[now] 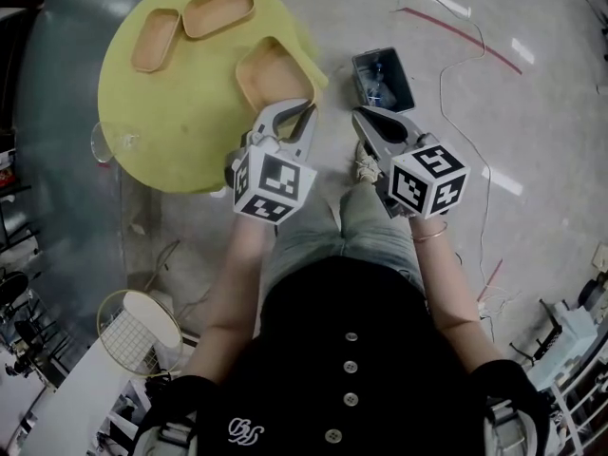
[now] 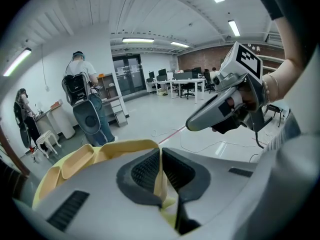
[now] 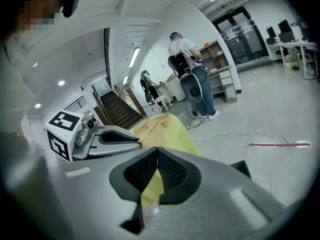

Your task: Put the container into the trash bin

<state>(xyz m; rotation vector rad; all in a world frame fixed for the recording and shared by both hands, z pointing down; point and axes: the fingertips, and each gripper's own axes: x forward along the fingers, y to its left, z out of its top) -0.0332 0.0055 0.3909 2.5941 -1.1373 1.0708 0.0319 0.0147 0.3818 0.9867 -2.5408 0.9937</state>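
A round yellow table (image 1: 180,131) is standing on a grey floor. A white wire basket (image 1: 140,335) is sitting near the table, on the camera wearer's side. A thin white cable (image 3: 226,134) and a red strip (image 3: 277,144) are lying on the floor to the table's right. Beyond the table a person with a backpack (image 2: 80,84) is standing, and another person (image 2: 22,119) is standing farther left beside a white stool (image 2: 48,140).

Both bare forearms reach forward and down from the torso, side by side. The left tongs (image 1: 302,112) are clamped on the thin wall of the container (image 1: 275,76), one jaw pressed to each face. The right tongs (image 1: 361,115) hang just beside them, tips pointing the same way, jaws closed together on nothing
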